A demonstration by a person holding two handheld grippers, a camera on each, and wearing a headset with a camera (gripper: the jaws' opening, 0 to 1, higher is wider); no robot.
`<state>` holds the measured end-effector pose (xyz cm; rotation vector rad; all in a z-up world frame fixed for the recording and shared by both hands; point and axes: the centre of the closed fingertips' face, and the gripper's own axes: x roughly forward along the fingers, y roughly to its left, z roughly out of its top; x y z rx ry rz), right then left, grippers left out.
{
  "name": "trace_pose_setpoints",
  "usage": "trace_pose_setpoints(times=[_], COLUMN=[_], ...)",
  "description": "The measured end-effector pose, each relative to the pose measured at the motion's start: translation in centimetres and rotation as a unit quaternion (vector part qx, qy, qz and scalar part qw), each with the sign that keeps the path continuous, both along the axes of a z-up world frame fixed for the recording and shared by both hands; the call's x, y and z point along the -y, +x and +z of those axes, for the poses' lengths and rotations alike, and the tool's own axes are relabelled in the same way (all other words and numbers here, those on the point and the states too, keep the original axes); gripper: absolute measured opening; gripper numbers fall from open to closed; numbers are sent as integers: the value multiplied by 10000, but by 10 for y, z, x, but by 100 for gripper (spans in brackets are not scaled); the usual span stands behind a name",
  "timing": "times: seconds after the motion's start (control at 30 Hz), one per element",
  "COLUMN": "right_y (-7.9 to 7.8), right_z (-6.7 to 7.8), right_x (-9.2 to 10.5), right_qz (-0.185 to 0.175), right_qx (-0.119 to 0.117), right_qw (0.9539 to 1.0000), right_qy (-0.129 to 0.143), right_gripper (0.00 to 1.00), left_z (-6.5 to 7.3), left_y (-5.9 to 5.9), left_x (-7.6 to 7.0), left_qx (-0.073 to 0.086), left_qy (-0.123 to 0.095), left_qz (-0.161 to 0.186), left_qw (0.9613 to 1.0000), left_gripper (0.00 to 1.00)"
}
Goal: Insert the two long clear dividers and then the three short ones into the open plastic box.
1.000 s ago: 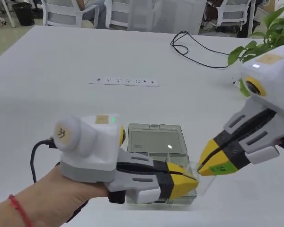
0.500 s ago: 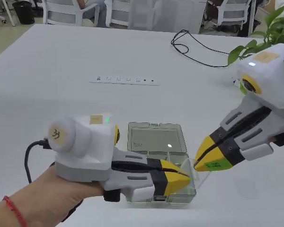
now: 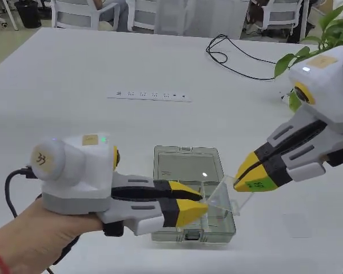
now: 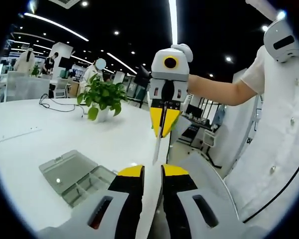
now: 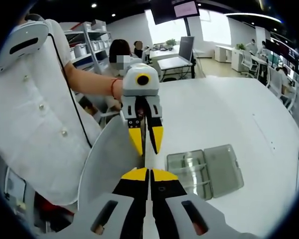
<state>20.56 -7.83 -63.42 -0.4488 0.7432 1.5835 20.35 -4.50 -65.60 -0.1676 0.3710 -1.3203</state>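
Note:
The clear plastic box (image 3: 166, 234) lies open on the white table, its lid (image 3: 188, 165) laid flat behind it. My right gripper (image 3: 238, 184) is shut on a clear divider (image 3: 220, 198), which hangs tilted over the box's right end. In the right gripper view the jaws (image 5: 149, 173) pinch the sheet's edge. My left gripper (image 3: 201, 204) points at the divider from the left, jaws slightly apart, the sheet's free end at its tips. The left gripper view shows these jaws (image 4: 153, 171) parted, with the right gripper (image 4: 163, 127) facing them and the divider (image 4: 157, 144) edge-on.
A white power strip (image 3: 151, 96) lies farther back on the table. A black cable (image 3: 234, 57) loops at the back right beside a green plant (image 3: 314, 45). Chairs stand beyond the table's far edge. The person's body is close behind both grippers.
My left gripper has pulled back to the left, away from the box's right corner, and its jaws have parted. The right gripper still holds the divider, shifted slightly up.

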Motion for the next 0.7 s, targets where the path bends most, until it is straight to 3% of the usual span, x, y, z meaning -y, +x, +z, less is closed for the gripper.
trace_pose_setpoints(times=[0.43,0.7], right_y=[28,43], right_z=[-17,-40], right_x=[-6,-15], right_qz=[-224,-329], right_qx=[288,419], right_qw=[9992,9981], right_qy=[-164,-310], right_gripper=[3,3], left_z=[-7,-16], left_y=[11,8], left_x=[-28,-36], left_qx=[58,59], left_qy=[162,334], left_qz=[433,490], left_qw=[9989,9982], left_gripper=[38,49])
